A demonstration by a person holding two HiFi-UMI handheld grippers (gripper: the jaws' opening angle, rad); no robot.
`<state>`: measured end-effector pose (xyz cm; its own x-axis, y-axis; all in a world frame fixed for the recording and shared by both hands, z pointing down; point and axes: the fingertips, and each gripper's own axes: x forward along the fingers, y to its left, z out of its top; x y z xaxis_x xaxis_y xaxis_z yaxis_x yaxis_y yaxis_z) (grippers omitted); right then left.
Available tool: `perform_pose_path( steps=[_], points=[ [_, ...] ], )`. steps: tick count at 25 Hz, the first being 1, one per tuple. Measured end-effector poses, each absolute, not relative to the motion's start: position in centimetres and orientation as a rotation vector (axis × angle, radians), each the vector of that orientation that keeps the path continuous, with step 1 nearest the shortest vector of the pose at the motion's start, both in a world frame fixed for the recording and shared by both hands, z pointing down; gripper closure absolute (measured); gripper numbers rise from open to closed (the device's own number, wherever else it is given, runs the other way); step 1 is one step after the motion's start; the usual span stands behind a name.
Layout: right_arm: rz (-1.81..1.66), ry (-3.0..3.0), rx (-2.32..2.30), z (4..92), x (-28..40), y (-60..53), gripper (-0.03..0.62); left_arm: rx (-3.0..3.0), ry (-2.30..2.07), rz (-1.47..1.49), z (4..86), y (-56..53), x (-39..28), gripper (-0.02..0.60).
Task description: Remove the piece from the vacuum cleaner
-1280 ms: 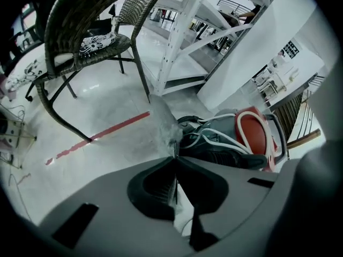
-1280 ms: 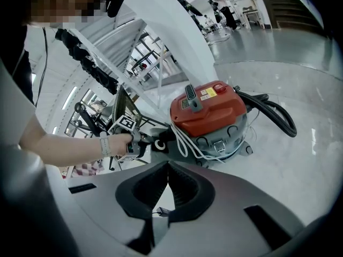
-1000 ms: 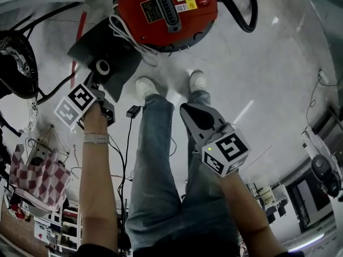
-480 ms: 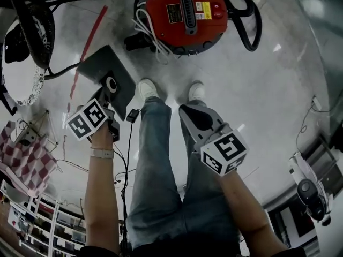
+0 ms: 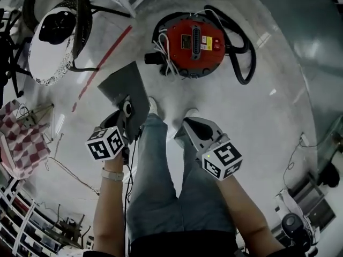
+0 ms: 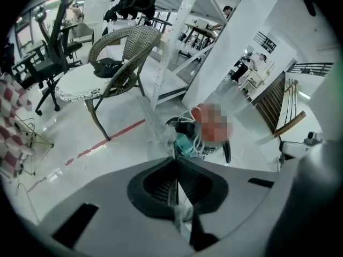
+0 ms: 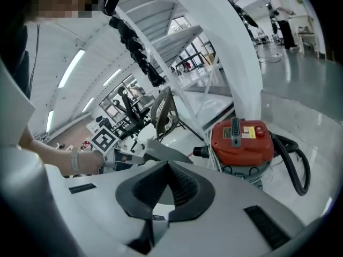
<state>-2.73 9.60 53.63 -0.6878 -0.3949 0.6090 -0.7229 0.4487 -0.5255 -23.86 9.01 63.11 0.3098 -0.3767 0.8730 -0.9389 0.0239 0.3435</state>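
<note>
The red round vacuum cleaner stands on the floor ahead of the person's feet, with its black hose curled at its right. It also shows in the right gripper view as the vacuum cleaner. My left gripper is shut on a flat dark grey piece, held up apart from the vacuum cleaner. In the left gripper view the piece runs edge-on out from the closed left gripper. My right gripper hangs over the right leg, shut with nothing in it, and its tips meet in the right gripper view.
A wicker chair with a white seat stands at the far left, by a red floor line. A red-checked bag lies at the left. White cable hangs off the vacuum cleaner's left side. White stair posts rise behind.
The view has pulled back, so the vacuum cleaner looks smaller and farther away. The left gripper has carried the grey piece away from it, toward the person's legs. The right gripper has barely moved.
</note>
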Motion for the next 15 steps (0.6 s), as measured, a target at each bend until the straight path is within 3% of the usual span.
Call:
perform_pose_path(
  steps=[15],
  points=[
    [0.754,-2.507,0.91,30.0,-0.2,6.9,0.566,1.867,-1.367,0.683,39.1,9.4,-19.9,0.546]
  ],
)
